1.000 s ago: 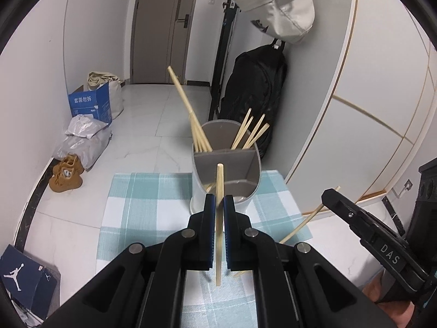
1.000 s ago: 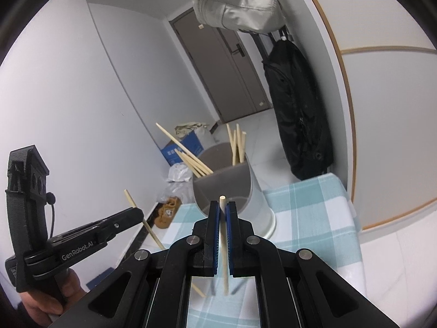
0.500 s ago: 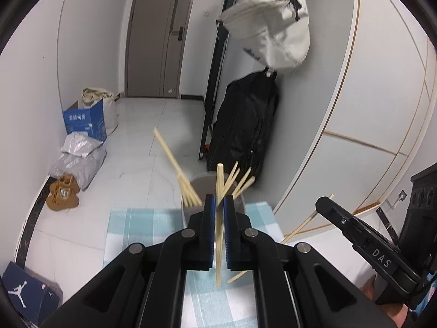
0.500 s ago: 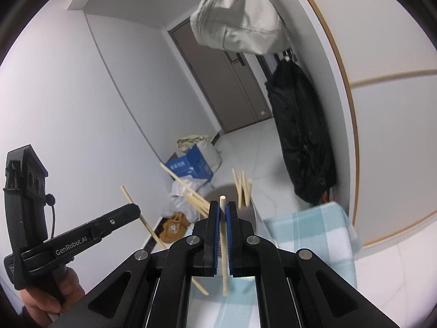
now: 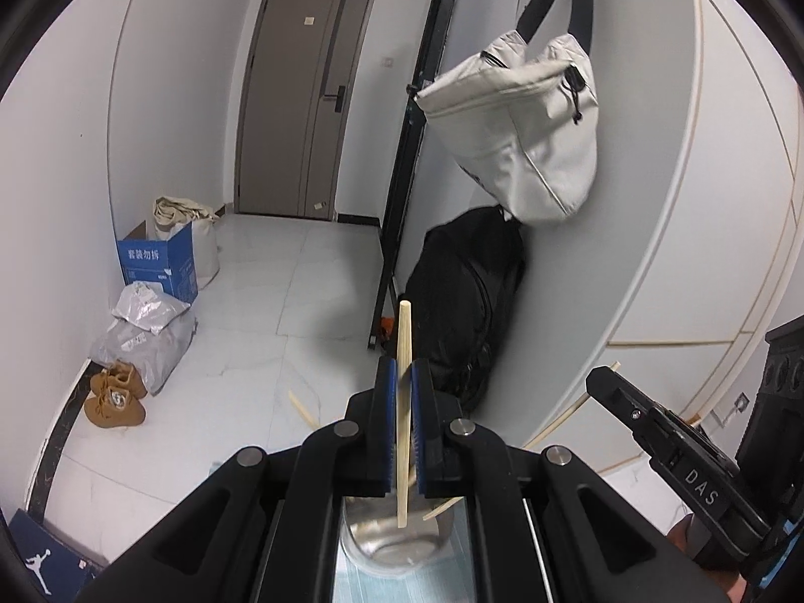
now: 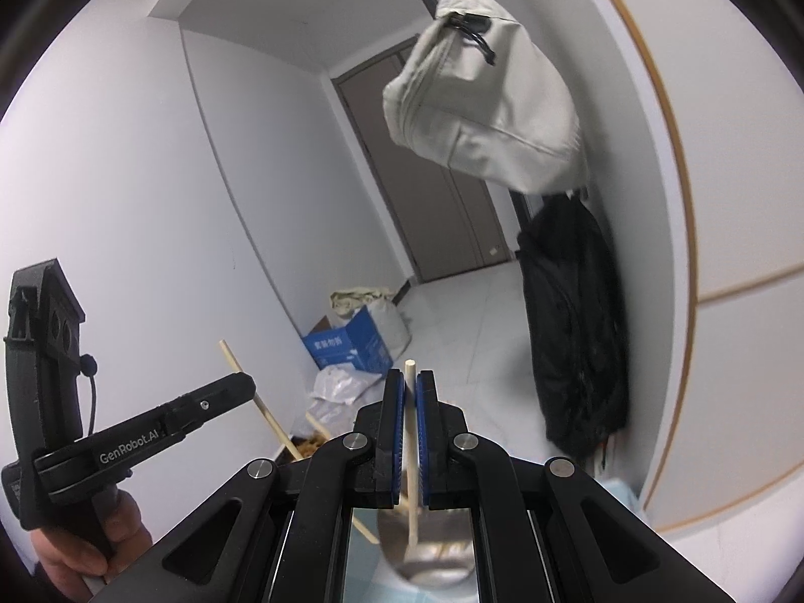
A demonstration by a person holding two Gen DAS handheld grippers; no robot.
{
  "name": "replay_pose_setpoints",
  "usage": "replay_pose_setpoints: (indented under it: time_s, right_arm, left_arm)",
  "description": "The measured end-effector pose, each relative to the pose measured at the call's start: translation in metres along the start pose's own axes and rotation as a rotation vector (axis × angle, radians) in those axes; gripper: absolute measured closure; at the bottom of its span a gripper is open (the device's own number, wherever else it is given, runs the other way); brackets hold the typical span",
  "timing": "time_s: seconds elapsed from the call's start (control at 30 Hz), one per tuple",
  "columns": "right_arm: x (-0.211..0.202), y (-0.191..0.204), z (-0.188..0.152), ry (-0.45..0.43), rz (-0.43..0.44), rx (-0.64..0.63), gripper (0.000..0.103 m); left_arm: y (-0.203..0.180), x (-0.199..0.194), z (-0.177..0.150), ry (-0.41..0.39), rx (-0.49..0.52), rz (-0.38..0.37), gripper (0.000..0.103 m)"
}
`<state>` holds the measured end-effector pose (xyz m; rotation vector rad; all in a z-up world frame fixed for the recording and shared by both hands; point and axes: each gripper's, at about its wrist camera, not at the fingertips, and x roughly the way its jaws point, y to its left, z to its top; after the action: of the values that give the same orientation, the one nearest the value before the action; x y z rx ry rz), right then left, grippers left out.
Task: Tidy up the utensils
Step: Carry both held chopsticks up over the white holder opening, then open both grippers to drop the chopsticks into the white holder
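— Both grippers have risen; the grey utensil holder (image 5: pixel 397 547) now sits low under the fingers.

— And the grips?

— Left gripper (image 5: pixel 403 432) clamps one upright chopstick (image 5: pixel 405 352) above the holder. Right gripper (image 6: pixel 411 432) pinches another chopstick (image 6: pixel 411 402) above it too.

— Landmark nearby?

— Checked cloth (image 5: pixel 402 588) beneath the holder.

At your four o'clock the right gripper (image 5: pixel 603 377) reads "DAS"; at eight o'clock the left gripper (image 6: pixel 248 383) reads "GenRobot.AI".
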<state>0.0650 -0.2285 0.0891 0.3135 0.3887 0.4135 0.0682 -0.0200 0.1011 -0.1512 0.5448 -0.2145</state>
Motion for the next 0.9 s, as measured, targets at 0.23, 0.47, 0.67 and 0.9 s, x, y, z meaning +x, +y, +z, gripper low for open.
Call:
replay_pose_setpoints:
  time_s: [0.23,0.47,0.67,0.9]
  right_arm:
    - [0.035,-0.001,0.010,0.011,-0.007,-0.045,0.099]
    - [0.068,0.002,-0.005,0.066,-0.017,-0.116,0.099]
    - [0.088,-0.006,-0.028,0.136,-0.015,-0.134,0.099]
    - [0.097,-0.008,-0.040,0.175,-0.002,-0.154,0.099]
  left_arm:
    - [0.008,0.027,-0.001,-0.020,-0.015,0.020,0.101]
    - [0.020,0.061,-0.023,0.005,-0.055,0.020,0.101]
    - [0.020,0.078,-0.039,0.057,-0.031,0.018,0.101]
    - [0.012,0.084,-0.046,0.099,0.018,0.012,0.101]
